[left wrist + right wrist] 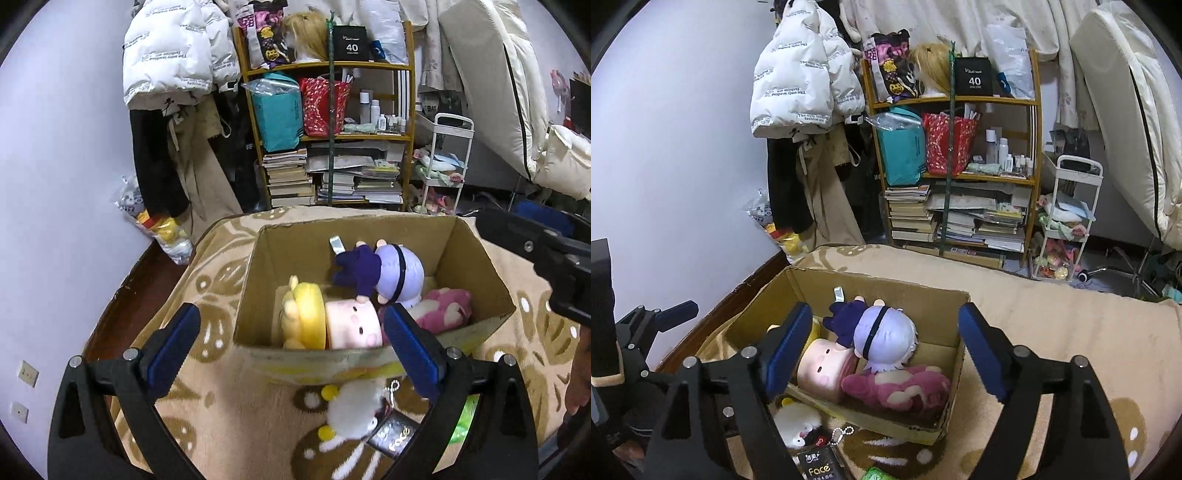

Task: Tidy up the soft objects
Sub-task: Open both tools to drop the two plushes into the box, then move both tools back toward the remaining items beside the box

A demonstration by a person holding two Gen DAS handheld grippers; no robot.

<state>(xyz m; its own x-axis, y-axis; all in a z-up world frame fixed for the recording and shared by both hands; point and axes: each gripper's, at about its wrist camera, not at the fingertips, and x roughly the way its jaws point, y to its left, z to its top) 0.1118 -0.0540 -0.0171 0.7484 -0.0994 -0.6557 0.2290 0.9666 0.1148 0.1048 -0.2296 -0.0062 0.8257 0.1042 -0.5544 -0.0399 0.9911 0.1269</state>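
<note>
A cardboard box point(255, 280) point(955, 354) sits on a beige patterned blanket. Inside lie a purple-haired doll point(391, 271) point(886, 338), a pink-faced plush with a yellow hat point(332, 321) point(822, 365) and a pink bear plush point(447, 306) point(905, 386). A small white plush with yellow tips point(352, 408) point(798, 421) lies on the blanket in front of the box. My left gripper point(291, 345) is open and empty above the box's near wall. My right gripper point(884, 349) is open and empty over the box.
A black "Face" packet point(393, 435) point(818, 465), a keychain point(842, 434) and a green item point(463, 421) lie near the white plush. A wooden shelf point(332, 136) full of books and bags, hanging coats and a white cart point(443, 166) stand behind.
</note>
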